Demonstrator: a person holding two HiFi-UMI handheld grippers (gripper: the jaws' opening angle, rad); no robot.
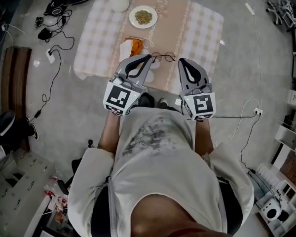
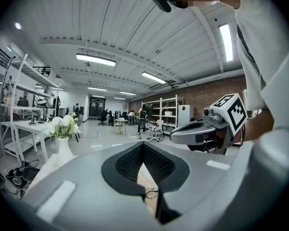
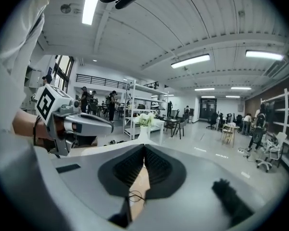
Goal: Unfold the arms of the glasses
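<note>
Glasses: thin dark wire frame with 2 round lenses, lying flat on the beige centre strip of a checked cloth. Long axis runs left-right in the head view, across the line both grippers point along. Which way the front faces, and whether the arms are folded, is too small to tell.

Near: left gripper and right gripper are side by side over the cloth's near edge, both aimed away from the person. Each pair of jaws meets at the tips with nothing between them. The glasses sit just beyond the 2 tips, between them, untouched.

Left of the glasses: orange item beside white paper.

Farther: cursive lettering on the strip, unreadable; white plate of yellowish food; white vase.

Marker cubes carry black-and-white squares, no words.
</note>
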